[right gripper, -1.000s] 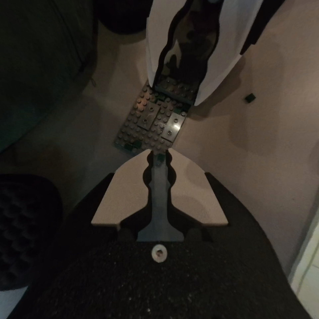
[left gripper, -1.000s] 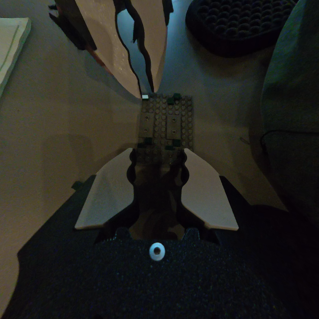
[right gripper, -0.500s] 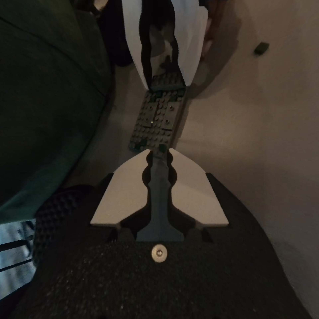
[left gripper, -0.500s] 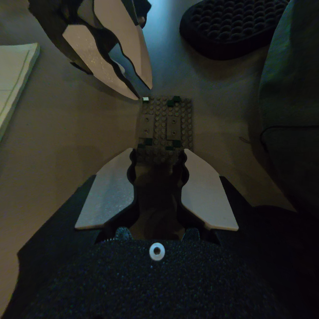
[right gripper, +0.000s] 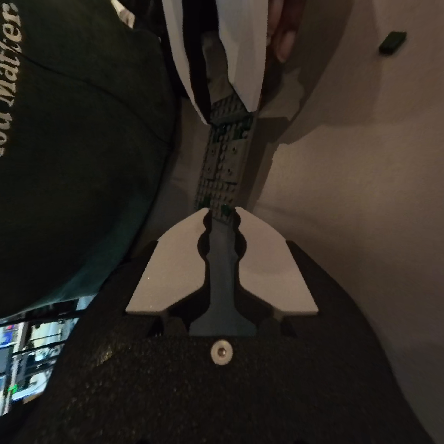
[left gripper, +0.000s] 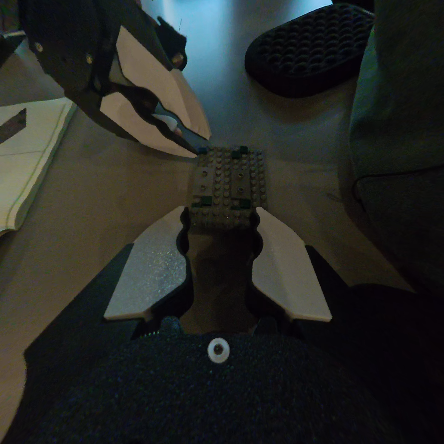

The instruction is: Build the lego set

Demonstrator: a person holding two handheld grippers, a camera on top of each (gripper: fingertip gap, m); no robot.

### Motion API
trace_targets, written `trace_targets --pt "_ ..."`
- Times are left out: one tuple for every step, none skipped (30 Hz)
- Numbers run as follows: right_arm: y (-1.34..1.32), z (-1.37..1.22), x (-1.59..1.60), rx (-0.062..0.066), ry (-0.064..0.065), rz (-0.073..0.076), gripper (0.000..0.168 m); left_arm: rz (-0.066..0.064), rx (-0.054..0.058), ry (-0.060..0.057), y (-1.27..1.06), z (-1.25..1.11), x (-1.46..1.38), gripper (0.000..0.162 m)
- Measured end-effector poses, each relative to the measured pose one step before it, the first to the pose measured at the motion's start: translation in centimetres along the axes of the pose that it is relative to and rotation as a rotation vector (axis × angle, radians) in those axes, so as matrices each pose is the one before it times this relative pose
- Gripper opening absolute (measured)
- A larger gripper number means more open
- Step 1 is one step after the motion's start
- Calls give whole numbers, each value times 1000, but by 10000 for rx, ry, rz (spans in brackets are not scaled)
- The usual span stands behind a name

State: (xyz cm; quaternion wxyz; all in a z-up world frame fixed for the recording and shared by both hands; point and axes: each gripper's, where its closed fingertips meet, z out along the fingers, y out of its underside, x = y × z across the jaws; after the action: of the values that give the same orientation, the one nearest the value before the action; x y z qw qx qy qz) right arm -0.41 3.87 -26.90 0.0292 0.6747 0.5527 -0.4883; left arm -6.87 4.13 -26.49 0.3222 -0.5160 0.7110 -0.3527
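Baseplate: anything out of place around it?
One stray dark green piece lies alone on the table, well apart from the grey baseplate held in the left tool. Otherwise nothing stands out.

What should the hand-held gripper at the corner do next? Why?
Probably press gently down: the right hand-held gripper tips meet a small green piece on the grey plate's corner, and the left hand-held gripper holds the other end.
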Motion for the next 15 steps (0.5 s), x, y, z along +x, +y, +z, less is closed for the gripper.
trace_targets --pt "17 30 17 -102 -28 33 15 3 -8 11 2 -11 11 50" --pt "22 25 13 -110 3 -2 15 17 15 7 -29 2 27 50" --pt "39 52 15 -106 38 -34 15 -7 -27 17 20 5 19 50" --pt "46 41 6 -95 50 -42 15 -11 -32 26 48 25 24 50" --pt "28 49 5 -49 50 -39 15 -18 -64 24 105 34 24 50" --pt "-6 19 16 0 53 -24 15 4 -75 15 115 45 22 50" --pt "7 -3 26 20 48 -5 15 -16 -100 39 147 67 40 50" --pt "4 -15 -5 36 40 -7 15 -27 -142 18 210 76 6 50" --pt "4 -10 25 45 56 -13 15 -38 -138 32 201 84 9 50" --pt "5 -20 37 48 63 -5 15 -88 -49 50 61 50 7 50" --pt "-8 -30 43 60 51 3 15 -120 -67 53 78 15 -15 50" --pt "-6 -42 17 60 39 8 15 -72 -15 48 20 14 -5 50" --pt "27 -62 17 41 37 4 16 -44 -16 37 20 12 2 50" --pt "30 -74 19 41 31 0 16 -39 -15 26 11 3 6 50" --pt "21 -82 -20 56 13 10 16 -48 -6 28 17 4 -2 50"
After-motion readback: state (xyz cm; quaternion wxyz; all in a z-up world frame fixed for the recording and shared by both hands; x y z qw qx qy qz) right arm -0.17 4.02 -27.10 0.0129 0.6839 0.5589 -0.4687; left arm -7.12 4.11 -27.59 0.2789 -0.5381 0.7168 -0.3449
